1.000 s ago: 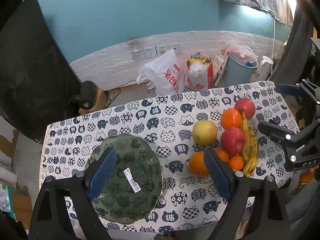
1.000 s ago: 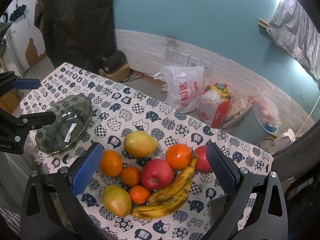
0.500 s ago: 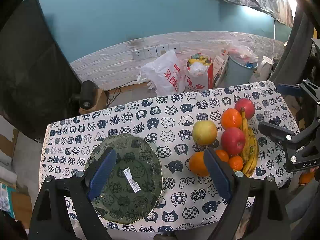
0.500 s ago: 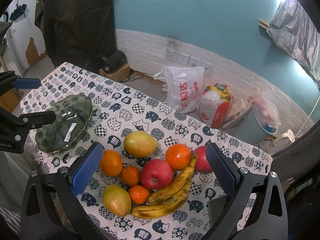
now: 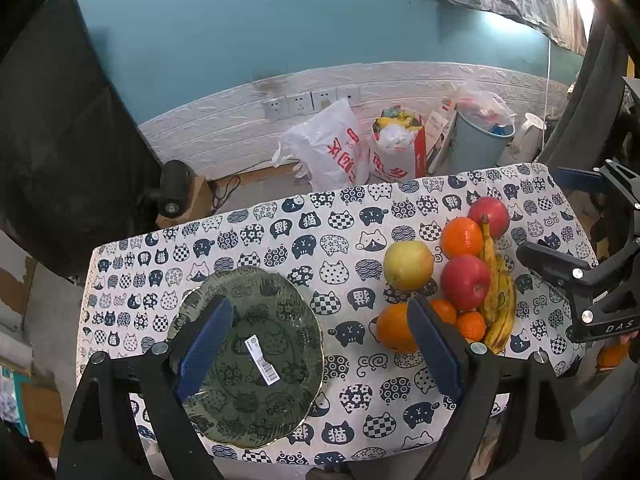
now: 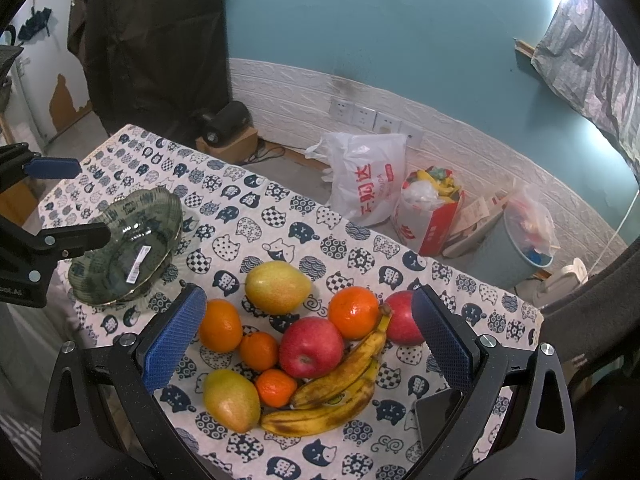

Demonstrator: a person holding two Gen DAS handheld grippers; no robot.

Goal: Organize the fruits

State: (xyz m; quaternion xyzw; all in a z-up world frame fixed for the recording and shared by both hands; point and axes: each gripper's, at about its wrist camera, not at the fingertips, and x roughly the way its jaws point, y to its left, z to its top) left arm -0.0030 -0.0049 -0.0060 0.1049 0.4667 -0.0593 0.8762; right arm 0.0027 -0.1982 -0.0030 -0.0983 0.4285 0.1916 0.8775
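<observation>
1. Nothing has moved since the earlier frames — both tongs hang where they were and every fruit lies as before.
2. The left tongs (image 5: pixel 316 344) are spread wide with nothing between them, poised over the green glass bowl (image 5: pixel 280 412) near the worktop's left edge; the bowl is empty save for a barcode sticker (image 5: pixel 262 360).
3. The right tongs (image 6: pixel 308 344) are likewise spread and empty, above the fruit heap toward the worktop's right edge.
4. The heap: two red apples (image 6: pixel 310 346), two pears (image 6: pixel 277 286), oranges (image 6: pixel 354 312), small tangerines (image 6: pixel 259 350) and a spotted banana bunch (image 6: pixel 332 400), most of them touching their neighbours.
5. Judged from the bare bowl, the sorting has not begun. A good first pick would be an outlying fruit — the orange at the left of the heap (image 6: pixel 220 325) — with the pads closing across its widest part, so that the neighbours are not nudged into rolling.
</observation>
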